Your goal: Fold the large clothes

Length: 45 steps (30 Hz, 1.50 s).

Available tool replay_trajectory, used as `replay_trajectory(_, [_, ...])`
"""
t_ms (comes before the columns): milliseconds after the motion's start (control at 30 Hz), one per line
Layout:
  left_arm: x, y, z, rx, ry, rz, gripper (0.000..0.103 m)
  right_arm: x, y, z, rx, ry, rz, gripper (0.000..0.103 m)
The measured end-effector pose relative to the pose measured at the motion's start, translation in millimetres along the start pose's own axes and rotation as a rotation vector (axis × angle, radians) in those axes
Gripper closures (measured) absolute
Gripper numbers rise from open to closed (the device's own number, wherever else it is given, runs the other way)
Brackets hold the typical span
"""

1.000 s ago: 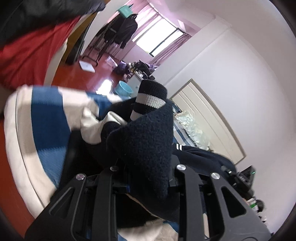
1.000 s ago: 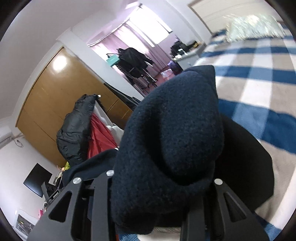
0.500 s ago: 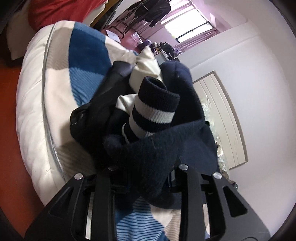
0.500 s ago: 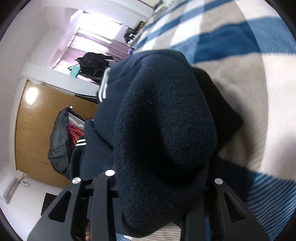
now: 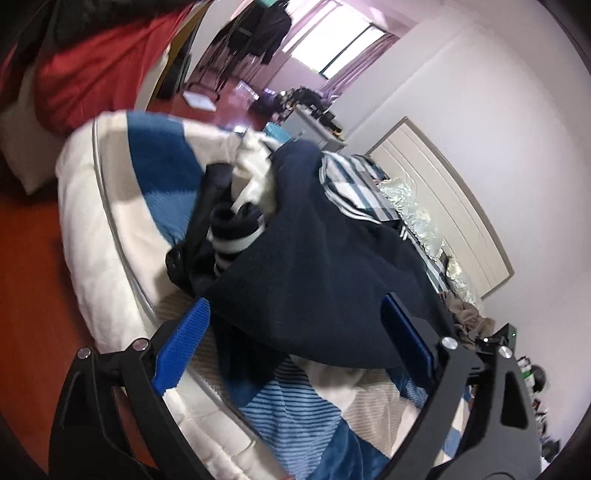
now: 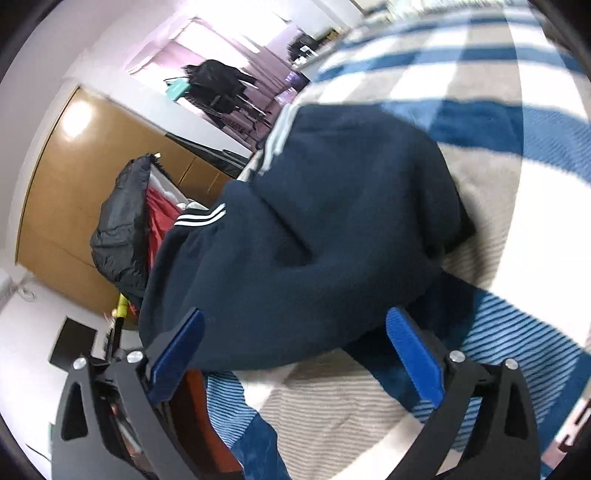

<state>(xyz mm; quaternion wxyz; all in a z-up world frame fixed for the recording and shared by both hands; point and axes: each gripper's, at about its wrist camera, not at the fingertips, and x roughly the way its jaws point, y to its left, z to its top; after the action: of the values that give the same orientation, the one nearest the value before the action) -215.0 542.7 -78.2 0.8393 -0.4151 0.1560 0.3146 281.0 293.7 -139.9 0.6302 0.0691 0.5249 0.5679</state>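
Note:
A dark navy fleece garment (image 5: 317,258) with white stripes lies bunched on the blue, white and beige checked bed cover (image 5: 122,206). A striped cuff (image 5: 232,236) pokes out of the heap beside a cream piece. My left gripper (image 5: 295,332) has its jaws opening wide; the garment's near edge lies between the blue pads (image 5: 184,343), which do not press on it. In the right wrist view the same garment (image 6: 325,236) sags onto the cover (image 6: 517,192). My right gripper (image 6: 295,343) is also opening, its pads (image 6: 413,354) apart from the cloth hem between them.
A red and black pile of bedding (image 5: 92,62) sits past the bed's corner over a red-brown floor (image 5: 33,295). A clothes rack with dark coats (image 5: 255,33) stands by the window. A wooden wardrobe (image 6: 74,177) and a black jacket (image 6: 122,229) show to the right gripper's left. The headboard (image 5: 450,206) runs along the wall.
Both grippers were shut on folds of the navy garment and have spread wide, letting it go. The garment has dropped onto the bed cover, and both hands have sunk and moved.

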Motion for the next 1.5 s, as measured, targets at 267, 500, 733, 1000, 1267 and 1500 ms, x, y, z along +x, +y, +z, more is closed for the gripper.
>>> replay_trajectory(267, [5.8, -55.8, 44.9, 0.129, -0.002, -0.134, 0.007, -10.7, 51.6, 28.5, -0.126, -0.105, 0.034, 0.005])
replay_trajectory(500, [91.4, -75.5, 40.3, 0.311, 0.076, -0.068, 0.007, 37.9, 35.2, 51.6, -0.104, -0.081, -0.054, 0.005])
replay_trajectory(733, [140.2, -15.3, 46.2, 0.156, 0.096, 0.020, 0.007, 99.0, -25.0, 56.3, 0.071, 0.012, 0.006, 0.005])
replay_trajectory(1000, [166.7, -14.0, 44.4, 0.205, 0.151, 0.072, 0.007, 132.5, -38.1, 53.9, 0.089, 0.019, -0.065, 0.004])
replay_trajectory(1267, [113.2, -59.7, 27.9, 0.296, 0.073, 0.158, 0.007, 74.6, 46.3, 16.6, -0.135, -0.001, -0.238, 0.004])
replay_trajectory(1500, [52.6, -118.9, -19.3, 0.460, 0.039, 0.174, 0.007, 26.5, 139.3, -68.3, -0.470, -0.046, -0.209, 0.004])
